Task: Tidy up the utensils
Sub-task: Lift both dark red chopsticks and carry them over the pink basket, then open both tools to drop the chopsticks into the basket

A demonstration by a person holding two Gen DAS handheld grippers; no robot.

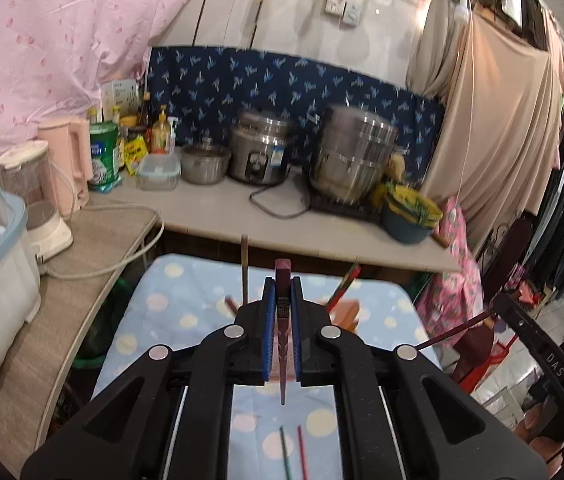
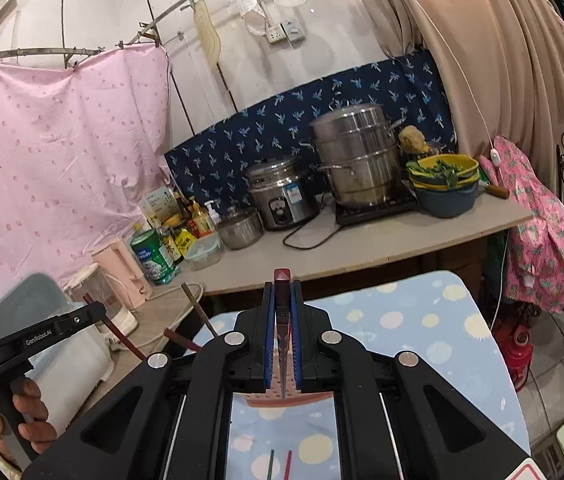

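Both tongs are clenched, each on one dark red chopstick. The left tongs (image 1: 282,292) pinch their chopstick (image 1: 283,276) between the blue pads, thick end poking out toward 12 o'clock, thin tip trailing back toward 6. Same deal with the right tongs (image 2: 282,294) and their chopstick (image 2: 282,280). Both sit up above the worktop with the dotted blue cloth (image 1: 185,304). Two more loose chopsticks (image 1: 294,448) lie on that cloth at 6 o'clock. An orange holder (image 1: 346,312) sits just past the left tongs, around 1 o'clock.
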